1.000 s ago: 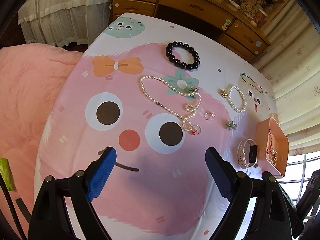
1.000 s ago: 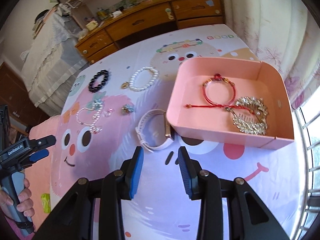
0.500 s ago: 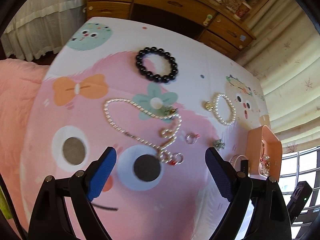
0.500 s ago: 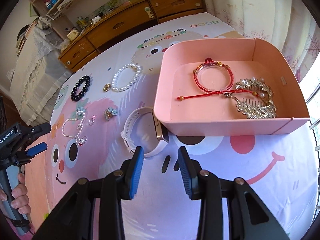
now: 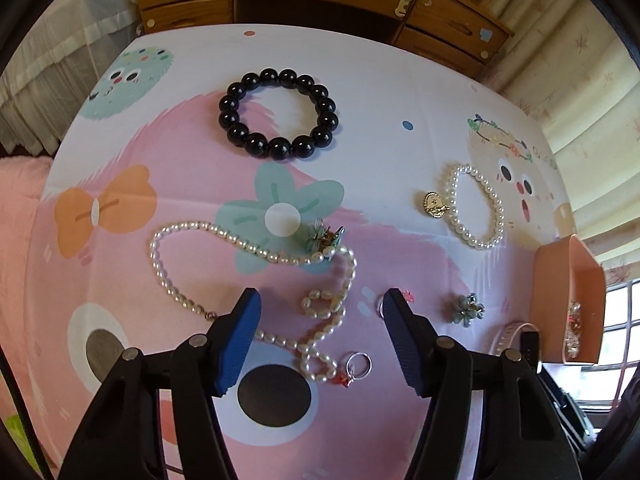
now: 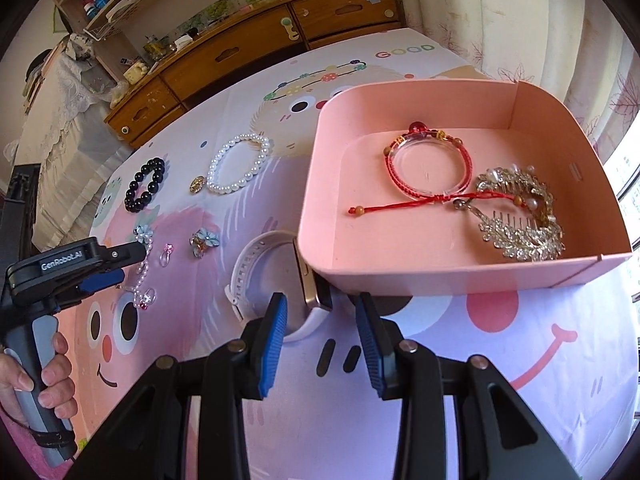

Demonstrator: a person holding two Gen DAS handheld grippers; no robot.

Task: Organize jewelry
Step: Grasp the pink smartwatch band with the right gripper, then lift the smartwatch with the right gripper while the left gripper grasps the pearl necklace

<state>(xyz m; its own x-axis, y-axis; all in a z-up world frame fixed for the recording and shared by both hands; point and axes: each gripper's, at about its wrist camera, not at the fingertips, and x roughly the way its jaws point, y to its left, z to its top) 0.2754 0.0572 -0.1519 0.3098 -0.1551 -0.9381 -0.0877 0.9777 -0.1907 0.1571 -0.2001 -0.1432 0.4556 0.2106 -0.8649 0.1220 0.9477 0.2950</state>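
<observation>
Left wrist view first: left gripper [image 5: 322,334] hovering over the long pearl necklace [image 5: 256,254], blue pads apart and just been closing in, with the necklace's lower loops between them but nothing pinched. Necklace sprawling across the cartoon tablecloth [image 5: 380,92], a teal flower charm [image 5: 324,238] sitting at its upper bend. Silver ring with a red stone [image 5: 357,366] lying right by the necklace's tail end. Black bead bracelet [image 5: 279,114] resting well beyond, pearl bracelet [image 5: 476,206] off to the right with a gold pendant [image 5: 435,205] touching its side. Small teal flower brooch [image 5: 466,309] sitting near the pink box [image 5: 560,300], edge of the white smartwatch [image 5: 518,330] peeking just beside that box.

Right wrist view now: right gripper [image 6: 322,340] pointing down at the smartwatch [image 6: 280,284], pads apart, not gripping anything, the watch body lying just past the tips and touching the pink box [image 6: 440,276] wall. Inside the box, red cord bracelet [image 6: 428,170] lying beside a glittery hair comb [image 6: 524,216]. Off to the left, a hand [image 6: 38,380] gripping the handle of the left gripper [image 6: 112,266], poised over the necklace [image 6: 142,264]. Black bracelet [image 6: 145,184] and pearl bracelet [image 6: 238,168] lying farther back.
</observation>
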